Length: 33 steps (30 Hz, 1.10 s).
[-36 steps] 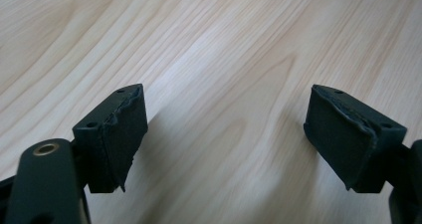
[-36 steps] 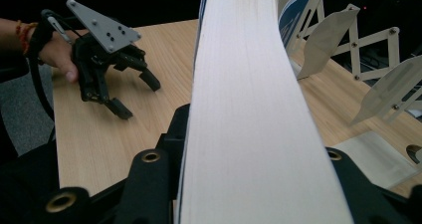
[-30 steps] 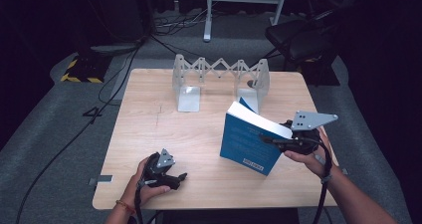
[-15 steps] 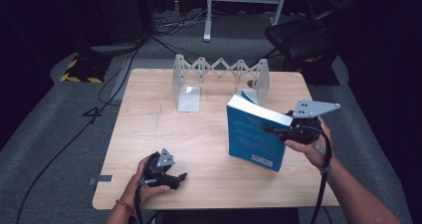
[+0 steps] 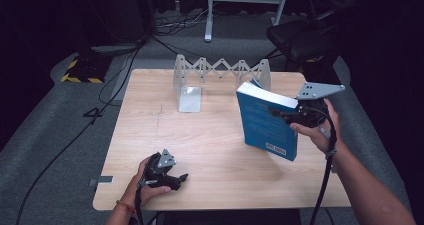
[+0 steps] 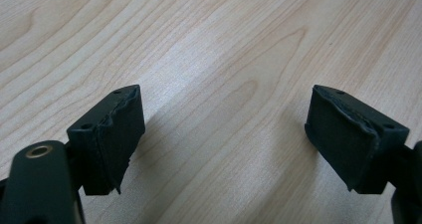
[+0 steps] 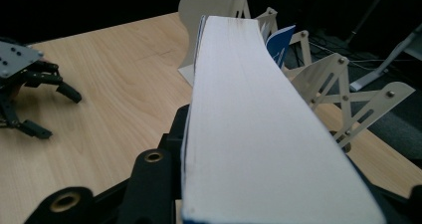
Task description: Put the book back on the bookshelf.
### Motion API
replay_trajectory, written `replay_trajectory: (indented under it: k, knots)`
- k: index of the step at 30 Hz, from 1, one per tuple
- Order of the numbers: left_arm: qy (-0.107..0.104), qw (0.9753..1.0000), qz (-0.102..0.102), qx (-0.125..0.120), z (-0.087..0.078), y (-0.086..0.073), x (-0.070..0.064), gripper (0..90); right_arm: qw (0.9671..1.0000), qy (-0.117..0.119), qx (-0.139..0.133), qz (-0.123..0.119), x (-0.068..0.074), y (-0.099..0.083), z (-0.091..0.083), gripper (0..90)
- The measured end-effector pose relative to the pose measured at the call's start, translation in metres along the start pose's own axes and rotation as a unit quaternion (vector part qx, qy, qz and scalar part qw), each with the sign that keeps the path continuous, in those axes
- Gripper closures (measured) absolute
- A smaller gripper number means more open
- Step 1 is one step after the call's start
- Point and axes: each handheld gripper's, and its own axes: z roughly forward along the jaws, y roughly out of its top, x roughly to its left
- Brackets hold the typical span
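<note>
Right tool [image 5: 285, 114] clamping on a blue paperback book [image 5: 265, 122], jaws closing on the page block from either side, as seen in the right gripper view with the white page edge [image 7: 259, 114] running up between them. Holding the book upright and slightly tilted, its lower corner hanging just above the surface [image 5: 215, 150] at about 4 o'clock of the surface's middle, blue cover facing toward 8 o'clock. Gripping from the 3 o'clock side, with the right hand [image 5: 320, 127] wrapping the handle and the grey three-cornered plate [image 5: 320, 90] sitting on top.

Standing behind the book, at 12 o'clock of it along the far edge, a white expanding rack [image 5: 220, 72] with scissor-like links, one flat foot [image 5: 189, 99] jutting forward at its left end. Showing in the right gripper view, just behind the book, the rack's rounded end panel [image 7: 214, 10] and a second blue book [image 7: 278, 42] leaning among the links.

Left tool [image 5: 175, 177] resting low on the surface near the 7 o'clock corner, left hand [image 5: 147, 180] holding it. Jaws standing wide apart in the left gripper view, black pads [image 6: 122, 129] framing bare light wood grain [image 6: 219, 69].
</note>
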Motion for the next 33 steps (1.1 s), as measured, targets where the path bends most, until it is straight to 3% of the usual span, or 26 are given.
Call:
replay_trajectory:
  k: [6,13,22,24,33]
  knots:
    - [-0.002,1.0,0.001,0.002,0.002,0.002,0.0,14.6,0.9991,-0.037,-0.006,0.02,-0.019,0.008,-0.004,61.3]
    - [-0.003,1.0,0.001,0.002,0.002,0.002,0.0,14.6,0.9967,-0.074,0.008,0.031,-0.039,0.016,0.001,61.3]
    - [-0.002,1.0,0.004,0.002,0.002,0.002,0.001,14.6,0.995,-0.084,0.01,0.053,-0.056,0.028,0.017,61.3]
    - [-0.002,1.0,0.003,0.002,0.002,0.002,0.001,14.6,0.9934,-0.096,0.003,0.063,-0.058,0.032,0.021,61.3]
    - [-0.002,1.0,0.003,0.002,0.002,0.002,0.001,14.6,0.9908,-0.111,0.005,0.076,-0.07,0.052,0.05,61.3]
